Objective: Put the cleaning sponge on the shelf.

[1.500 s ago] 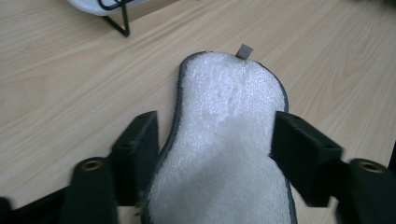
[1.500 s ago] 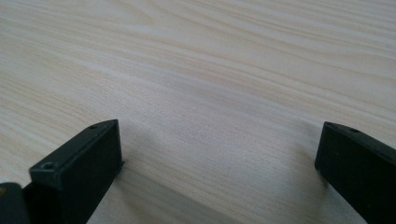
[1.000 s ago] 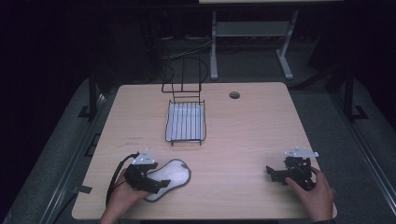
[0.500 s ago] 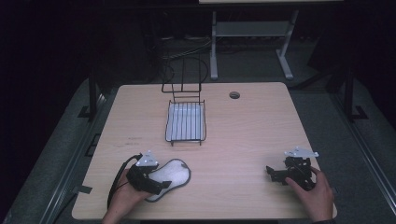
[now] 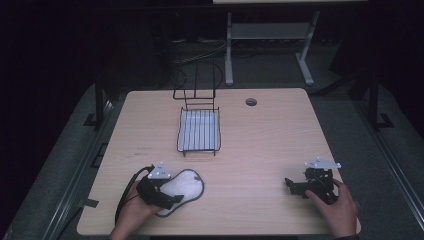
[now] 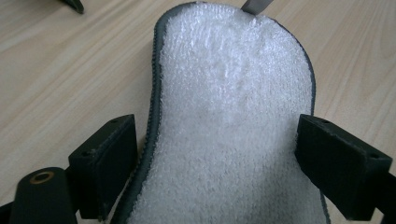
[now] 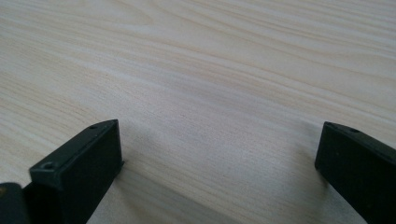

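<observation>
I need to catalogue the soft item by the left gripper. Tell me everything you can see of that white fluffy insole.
The insole is a flat, foot-shaped pad with a white, terry-like fluffy top and a thin dark grey bound edge. It narrows at the waist and rounds off at the far end. It lies flat on the wooden table, near the front left edge. The left gripper straddles its near end, one black jaw on each side close against its edges; whether they press it I cannot tell. A small grey tab shows at its far tip.

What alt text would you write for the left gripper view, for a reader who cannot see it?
A white fluffy insole with a grey edge lies flat on the light wooden table, between the two open black jaws of the left tool, one jaw on each side of it.
</observation>
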The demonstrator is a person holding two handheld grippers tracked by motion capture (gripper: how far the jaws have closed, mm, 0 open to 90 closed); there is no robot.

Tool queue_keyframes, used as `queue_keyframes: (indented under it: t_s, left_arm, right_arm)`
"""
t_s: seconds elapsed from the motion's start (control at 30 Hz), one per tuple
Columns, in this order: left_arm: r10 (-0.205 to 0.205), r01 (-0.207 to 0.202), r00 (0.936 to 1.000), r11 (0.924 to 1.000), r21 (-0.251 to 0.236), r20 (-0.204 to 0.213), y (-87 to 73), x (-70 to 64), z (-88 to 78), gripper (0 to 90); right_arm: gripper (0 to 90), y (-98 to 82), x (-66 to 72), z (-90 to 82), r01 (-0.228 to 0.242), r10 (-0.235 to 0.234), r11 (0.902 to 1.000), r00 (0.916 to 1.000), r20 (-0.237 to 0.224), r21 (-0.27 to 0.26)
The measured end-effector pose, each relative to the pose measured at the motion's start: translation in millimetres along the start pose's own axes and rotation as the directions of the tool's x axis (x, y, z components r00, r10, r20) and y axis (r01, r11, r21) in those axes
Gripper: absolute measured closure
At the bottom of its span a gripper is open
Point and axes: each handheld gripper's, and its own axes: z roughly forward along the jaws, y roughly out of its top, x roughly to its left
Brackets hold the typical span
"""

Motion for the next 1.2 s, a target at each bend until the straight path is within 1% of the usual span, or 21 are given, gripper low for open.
queue_keyframes:
  t_s: [0.1, 0.27, 0.4, 0.5, 0.53, 0.57, 0.63, 0.67, 0.73, 0.77, 0.9, 0.93, 1.07, 1.13, 1.2]
  left_arm:
    - [-0.007, 0.007, 0.9998, 1.0000, 0.005, 0.018, -0.2, 0.8, -0.1, 15.3]
    - [0.001, -0.001, 0.9995, 0.9999, 0.016, 0.031, 1.2, 1.2, -1.1, 18.6]
    - [-0.003, 0.002, 0.9992, 0.9997, 0.023, 0.040, 2.1, 1.8, -2.0, 21.0]
    - [0.004, -0.005, 0.9993, 0.9995, 0.031, 0.038, 3.2, 1.1, -4.2, 22.9]
    - [0.005, -0.006, 0.9994, 0.9997, 0.026, 0.035, 3.5, 0.6, -5.0, 23.9]
    - [0.018, -0.019, 0.9993, 0.9993, 0.032, 0.032, 3.9, 0.7, -6.1, 24.9]
    - [0.015, -0.016, 0.9994, 0.9996, 0.025, 0.030, 4.4, -0.6, -7.7, 26.7]
    - [0.018, -0.018, 0.9993, 0.9997, 0.018, 0.033, 4.7, -0.5, -9.2, 28.2]
    - [0.016, -0.016, 0.9993, 0.9999, 0.005, 0.034, 5.5, -1.1, -12.8, 34.0]
    - [0.024, -0.024, 0.9991, 0.9997, 0.001, 0.034, 5.9, -0.8, -14.8, 36.6]
    - [0.026, -0.026, 0.9988, 0.9995, -0.020, 0.042, 6.9, -0.2, -20.3, 46.6]
    - [0.020, -0.019, 0.9988, 0.9995, -0.026, 0.045, 7.1, -0.5, -21.0, 48.3]
    - [0.017, -0.014, 0.9980, 0.9990, -0.041, 0.061, 8.3, -0.4, -25.7, 55.3]
    - [0.003, 0.001, 0.9975, 0.9984, -0.057, 0.071, 8.8, -0.8, -28.4, 59.4]
    - [0.006, 0.000, 0.9967, 0.9977, -0.067, 0.080, 9.6, -0.3, -31.6, 62.7]
  right_arm:
    - [0.2, 0.0, 0.0, 0.0, 0.000, 0.000, 1.0000, 1.0000, 0.000, 0.000]
    - [0.2, 0.0, 0.0, 0.0, 0.000, 0.000, 1.0000, 1.0000, 0.000, 0.000]
    - [0.2, 0.0, 0.0, 0.0, 0.000, 0.000, 1.0000, 1.0000, 0.000, 0.000]
    - [0.2, 0.0, 0.0, 0.0, 0.000, 0.000, 1.0000, 1.0000, 0.000, 0.000]
    - [0.2, 0.0, 0.0, 0.0, 0.000, 0.000, 1.0000, 1.0000, 0.000, 0.000]
    - [0.2, 0.0, 0.0, 0.0, 0.000, 0.000, 1.0000, 1.0000, 0.000, 0.000]
    - [0.2, 0.0, 0.0, 0.0, 0.000, 0.000, 1.0000, 1.0000, 0.000, 0.000]
    - [0.2, 0.0, 0.0, 0.0, 0.000, 0.000, 1.0000, 1.0000, 0.000, 0.000]
    - [0.2, 0.0, -0.1, 0.0, 0.000, 0.000, 1.0000, 1.0000, 0.000, 0.000]
    - [0.2, 0.0, 0.0, 0.0, 0.000, 0.000, 1.0000, 1.0000, 0.000, 0.000]
    - [0.1, 0.0, 0.0, 0.0, 0.000, 0.000, 1.0000, 1.0000, 0.000, 0.000]
    - [0.2, 0.0, -0.1, 0.0, 0.001, -0.001, 1.0000, 1.0000, 0.000, 0.000]
    - [0.2, 0.0, -0.1, 0.0, 0.000, 0.000, 1.0000, 1.0000, 0.000, 0.000]
    - [0.2, 0.0, 0.0, 0.0, 0.000, 0.000, 1.0000, 1.0000, 0.000, 0.000]
    - [0.2, 0.0, -0.1, 0.0, 0.000, 0.000, 1.0000, 1.0000, 0.000, 0.000]
